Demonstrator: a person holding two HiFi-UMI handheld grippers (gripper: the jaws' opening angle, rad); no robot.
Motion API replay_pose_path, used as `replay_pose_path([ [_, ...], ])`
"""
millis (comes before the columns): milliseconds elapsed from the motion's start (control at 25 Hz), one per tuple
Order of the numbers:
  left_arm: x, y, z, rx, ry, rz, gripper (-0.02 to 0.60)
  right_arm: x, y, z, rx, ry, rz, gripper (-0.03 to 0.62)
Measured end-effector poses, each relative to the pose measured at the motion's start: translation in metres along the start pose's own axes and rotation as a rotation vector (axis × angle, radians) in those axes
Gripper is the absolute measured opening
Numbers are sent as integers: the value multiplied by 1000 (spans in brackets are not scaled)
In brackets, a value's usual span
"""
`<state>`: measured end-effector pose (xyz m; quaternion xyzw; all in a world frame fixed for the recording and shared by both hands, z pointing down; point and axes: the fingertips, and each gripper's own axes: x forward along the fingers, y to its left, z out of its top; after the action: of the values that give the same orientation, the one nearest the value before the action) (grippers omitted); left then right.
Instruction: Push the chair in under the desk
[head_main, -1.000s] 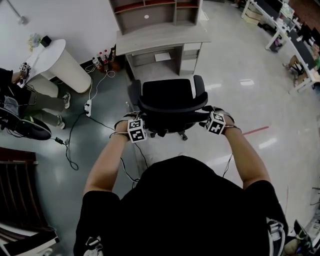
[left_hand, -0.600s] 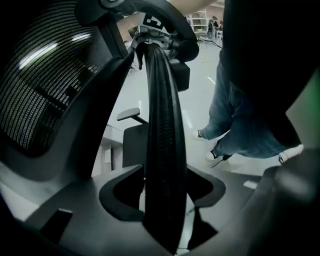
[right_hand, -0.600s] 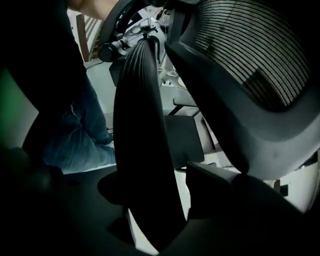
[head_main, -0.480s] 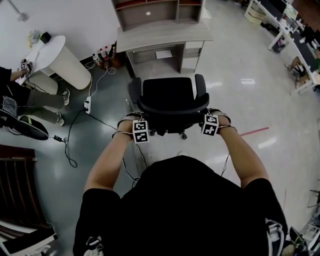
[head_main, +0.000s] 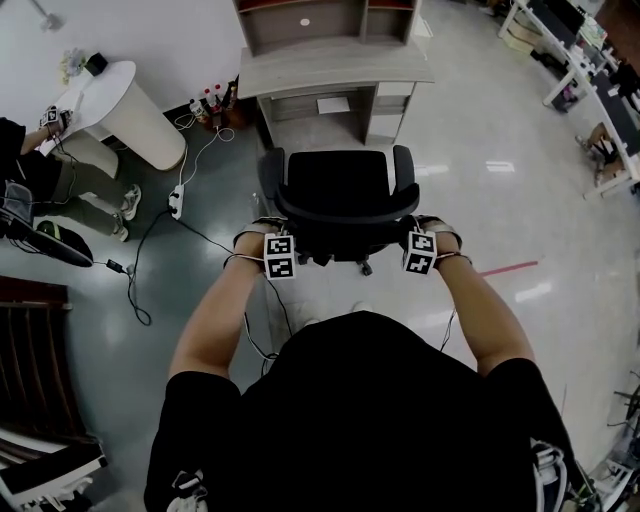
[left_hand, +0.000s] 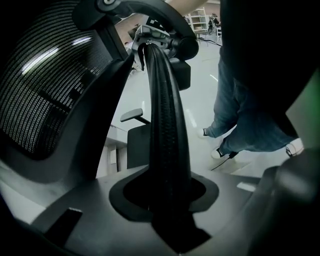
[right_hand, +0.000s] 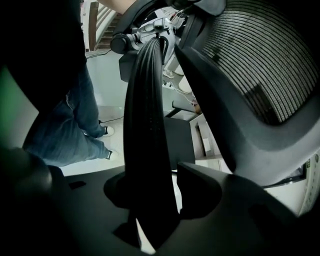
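Observation:
The black mesh office chair (head_main: 340, 190) stands with its back to me, facing the grey desk (head_main: 335, 70), whose kneehole is open beyond it. My left gripper (head_main: 281, 240) straddles the left top corner of the backrest and my right gripper (head_main: 419, 238) the right top corner. In the left gripper view the ribbed backrest rim (left_hand: 167, 125) runs between the jaws of the left gripper (left_hand: 167, 212), with a dark gap on each side. The right gripper (right_hand: 150, 200) sits likewise around the rim (right_hand: 145, 125). Both pairs of jaws have just been closing around the rim.
A power strip (head_main: 176, 203) and cables lie on the floor left of the chair. A round white table (head_main: 120, 120) and a seated person (head_main: 40, 190) are at far left, bottles (head_main: 207, 104) by the desk, a wooden chair (head_main: 40, 390) at lower left, and red floor tape (head_main: 510, 265) at right.
Both grippers have sunk onto the backrest's top corners and rolled inward, their marker cubes moving closer to the chair. The chair and desk sit slightly higher in the head view.

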<state>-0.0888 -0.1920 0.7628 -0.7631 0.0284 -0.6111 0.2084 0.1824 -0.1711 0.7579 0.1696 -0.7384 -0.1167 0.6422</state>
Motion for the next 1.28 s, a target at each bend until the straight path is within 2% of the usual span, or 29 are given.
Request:
replay_pose_path([
  [600, 21, 62, -5, -51, 12, 49, 129, 27, -71, -9, -82, -29, -24, 144],
  [880, 32, 94, -20, -66, 20, 60, 129, 47, -107, -3, -91, -29, -9, 143],
  [1280, 47, 160, -49, -65, 16, 72, 129, 75, -175, 10, -89, -22, -15, 143],
])
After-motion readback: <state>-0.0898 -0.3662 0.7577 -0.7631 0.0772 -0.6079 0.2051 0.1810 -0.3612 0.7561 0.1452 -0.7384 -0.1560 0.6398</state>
